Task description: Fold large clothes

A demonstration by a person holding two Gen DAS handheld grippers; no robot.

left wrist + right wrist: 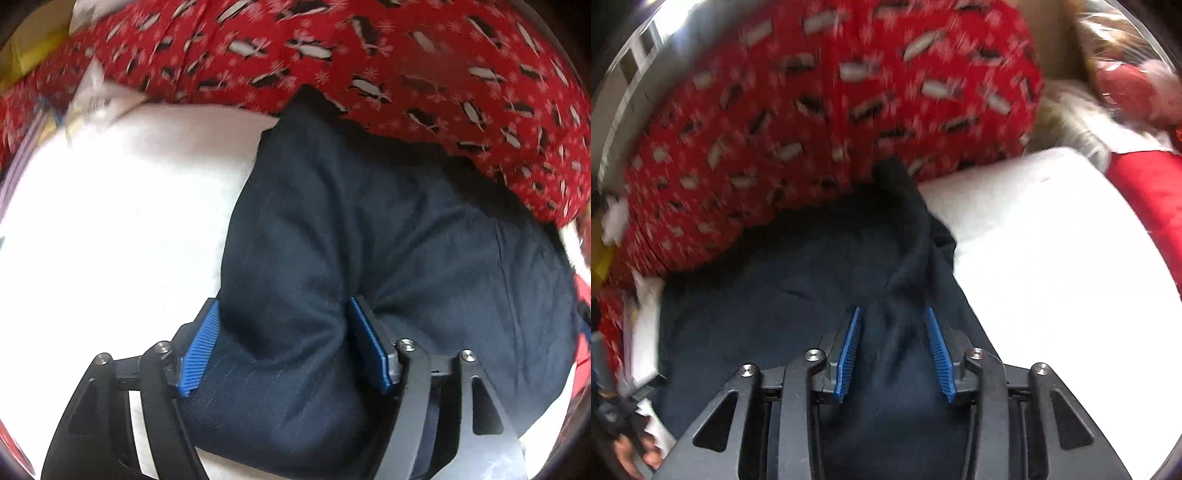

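Note:
A dark navy garment (369,221) lies bunched on a white surface (110,221). In the left wrist view my left gripper (284,332) has its blue pads (201,350) wide apart with a thick fold of the navy cloth between them. In the right wrist view my right gripper (892,347) has its blue pads (938,354) apart with a ridge of the same navy garment (775,295) between them. Neither pair of pads presses the cloth flat. The far end of the garment runs under a red patterned cloth.
A red cloth with black and white penguins (332,48) lies across the far side, also in the right wrist view (831,110). The white surface (1052,258) extends right. Red items (1145,192) and clutter sit at far right. Papers (99,99) lie at far left.

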